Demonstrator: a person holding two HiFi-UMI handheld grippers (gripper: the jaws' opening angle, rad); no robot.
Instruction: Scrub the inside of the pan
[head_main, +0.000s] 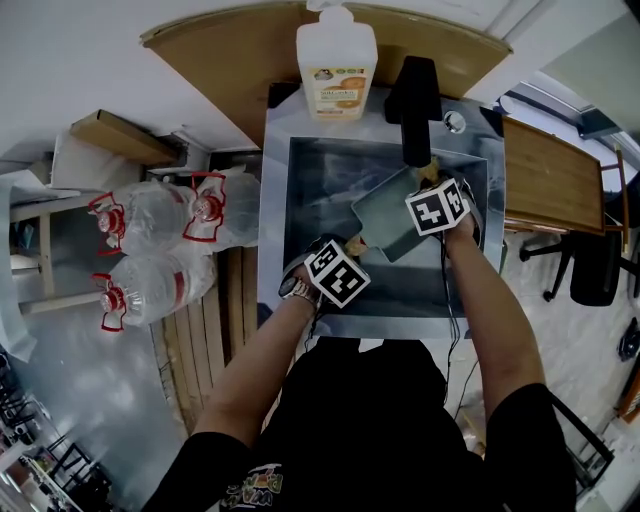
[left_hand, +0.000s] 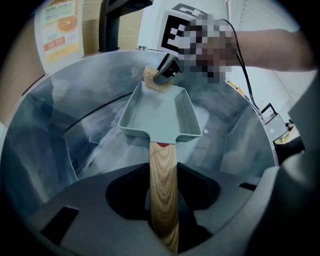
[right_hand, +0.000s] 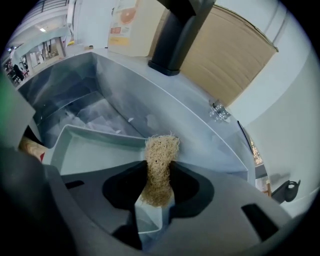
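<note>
The wooden handle (left_hand: 163, 185) is clamped between the jaws of the left tool (left_hand: 163, 215). Just ahead of that tool, the grey-green rectangular pan (left_hand: 159, 112) is held inside the steel sink (left_hand: 55, 125). A tan fibrous scrubber (right_hand: 161, 160) is gripped in the jaws of the right tool (right_hand: 156, 197) and is set against the pan's far rim, opposite the handle. Beyond both tools, a black faucet (head_main: 415, 95) and a soap bottle (head_main: 337, 62) are seen behind the sink.
</note>
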